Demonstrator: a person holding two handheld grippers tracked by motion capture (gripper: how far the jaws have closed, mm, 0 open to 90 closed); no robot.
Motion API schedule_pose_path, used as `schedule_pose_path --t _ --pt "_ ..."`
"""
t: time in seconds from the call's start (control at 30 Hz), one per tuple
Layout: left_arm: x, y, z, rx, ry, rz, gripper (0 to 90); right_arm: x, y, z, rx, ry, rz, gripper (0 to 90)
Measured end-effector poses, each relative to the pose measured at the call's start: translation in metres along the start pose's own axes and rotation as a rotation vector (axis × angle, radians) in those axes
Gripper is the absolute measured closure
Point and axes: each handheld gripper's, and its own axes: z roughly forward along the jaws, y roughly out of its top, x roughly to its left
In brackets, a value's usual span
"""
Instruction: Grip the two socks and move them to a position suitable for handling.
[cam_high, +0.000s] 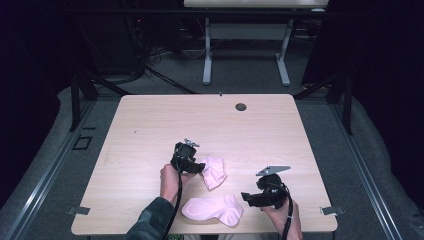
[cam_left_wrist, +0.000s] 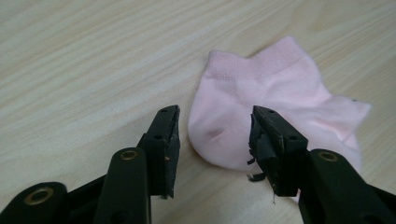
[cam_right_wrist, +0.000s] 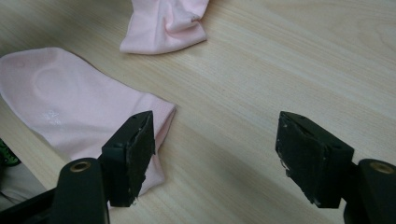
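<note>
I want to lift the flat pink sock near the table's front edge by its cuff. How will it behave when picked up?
The flat pink sock looks thin and soft, so it will probably hang limp from the cuff. It seems light for its size, so the open right gripper should lift it easily. Pushed, it would likely bunch on the wooden table rather than slide.

A pale wooden tabletop (cam_high: 150, 125) stands on grey carpet (cam_high: 240, 70) in a dark room; a white-legged desk (cam_high: 245, 30) stands behind.
</note>
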Motion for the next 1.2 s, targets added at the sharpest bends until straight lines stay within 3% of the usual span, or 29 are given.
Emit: schedule_pose_path --t 0.07,0.27,0.43,0.53,0.6,0.7,0.73,0.8,0.83,0.9,1.03,1.07,1.1,1.2 --pt "0.0 0.001 0.007 0.029 0.012 0.011 54.3 0.0 0.0 0.0 -0.003 0.003 0.002 27.9" --pt "-0.004 0.002 0.016 0.061 0.056 0.078 71.7 -0.002 -0.001 0.0 0.0 -0.009 0.006 28.7" --pt "-0.005 0.002 0.017 0.055 0.054 0.093 85.7 -0.003 -0.003 0.001 -0.01 -0.009 0.021 29.1" --pt "-0.006 0.003 0.018 0.051 0.069 0.111 87.8 -0.005 -0.005 0.0 -0.008 -0.015 0.021 29.6" --pt "-0.003 0.003 0.017 0.04 0.092 0.102 88.1 -0.006 -0.005 -0.002 -0.012 -0.009 0.026 29.7" --pt "0.004 0.004 0.005 -0.019 0.112 0.077 88.1 -0.008 -0.007 -0.006 -0.028 -0.013 0.029 29.4" --pt "0.004 0.004 0.005 -0.019 0.112 0.077 88.1 -0.009 -0.008 -0.007 -0.026 -0.014 0.03 29.4" --pt "0.004 0.005 -0.01 -0.072 0.113 0.065 88.1 -0.012 -0.009 -0.008 -0.019 -0.017 0.037 29.2" --pt "0.002 0.007 -0.027 -0.121 0.122 0.073 88.0 -0.013 -0.01 -0.008 -0.018 -0.024 0.043 29.2" --pt "-0.001 0.009 -0.034 -0.145 0.125 0.078 88.0 -0.014 -0.01 -0.008 -0.017 -0.023 0.045 29.0" --pt "-0.022 0.02 -0.052 -0.206 0.109 0.133 87.9 -0.017 -0.015 -0.008 -0.009 -0.033 0.052 28.7" --pt "-0.037 0.026 -0.054 -0.216 0.086 0.172 87.8 -0.018 -0.016 -0.009 -0.003 -0.036 0.056 28.5" --pt "-0.037 0.026 -0.054 -0.216 0.086 0.172 87.8 -0.018 -0.016 -0.009 -0.003 -0.036 0.056 28.5" --pt "-0.062 0.034 -0.045 -0.205 0.049 0.24 87.5 -0.024 -0.021 -0.01 0.001 -0.042 0.075 28.3"
